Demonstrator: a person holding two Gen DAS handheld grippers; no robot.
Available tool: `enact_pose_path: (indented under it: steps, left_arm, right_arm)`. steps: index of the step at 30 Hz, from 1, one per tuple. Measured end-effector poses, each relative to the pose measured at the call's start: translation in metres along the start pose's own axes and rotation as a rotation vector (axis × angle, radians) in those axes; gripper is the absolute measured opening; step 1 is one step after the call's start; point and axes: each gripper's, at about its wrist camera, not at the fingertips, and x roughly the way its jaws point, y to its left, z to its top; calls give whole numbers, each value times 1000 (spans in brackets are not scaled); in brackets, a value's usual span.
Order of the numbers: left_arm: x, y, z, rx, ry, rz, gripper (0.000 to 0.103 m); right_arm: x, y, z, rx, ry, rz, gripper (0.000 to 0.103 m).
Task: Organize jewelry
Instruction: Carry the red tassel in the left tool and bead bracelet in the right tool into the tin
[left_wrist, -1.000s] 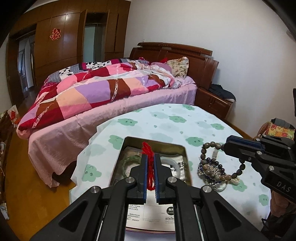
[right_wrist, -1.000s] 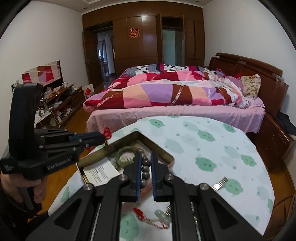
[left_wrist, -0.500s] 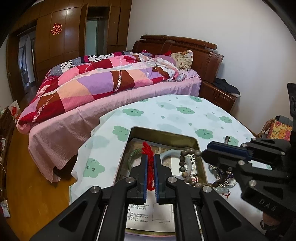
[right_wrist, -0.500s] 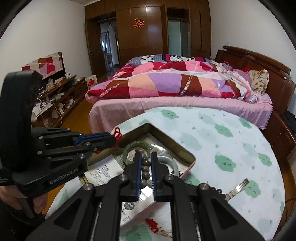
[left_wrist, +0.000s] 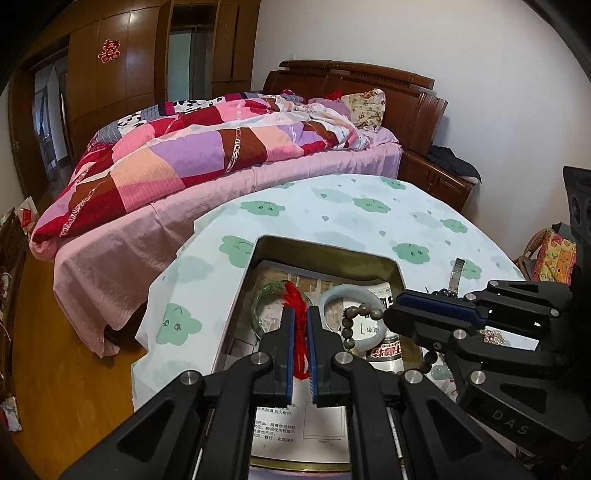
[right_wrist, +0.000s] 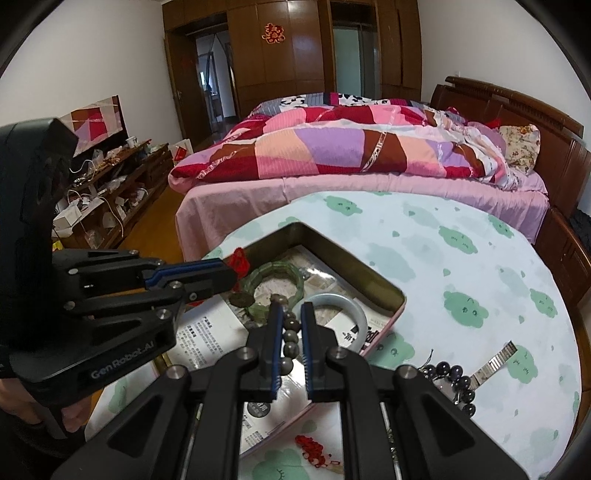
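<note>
Over tin box (left_wrist: 400, 273), both grippers grip jewelry: red cord (left_wrist: 300, 332), bead bracelet (right_wrist: 290, 338).

1. Your left gripper (left_wrist: 301, 317) and right gripper (right_wrist: 290, 314): matt black plastic bodies, blue ribbed pads, bright metal screw heads.
2. Red cord (left_wrist: 295, 301) in your left gripper: fuzzy woven thread.
3. Bead bracelet (right_wrist: 289, 338) in your right gripper: smooth brown beads, dull sheen.
4. Tin tray (left_wrist: 325, 248): brushed brassy metal, lined with printed paper.
5. Green bangle (right_wrist: 275, 271) and pale bangle (right_wrist: 351, 304): glossy, translucent, stone-like.
6. Tabletop (right_wrist: 461, 266): smooth printed cloth.
7. Bed (right_wrist: 369, 147): patchwork cloth quilt, polished wood headboard.
</note>
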Motion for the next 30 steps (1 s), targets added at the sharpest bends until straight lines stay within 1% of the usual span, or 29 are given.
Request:
enact_pose_path:
  steps: [16, 30]
  left_arm:
    - [16, 2, -6, -1, 47, 4, 5]
    - [23, 4, -11, 8, 65, 10, 5]
  right_arm:
    - [16, -8, -9, 31, 44, -2, 12]
    - [23, -12, -14, 46, 59, -12, 12]
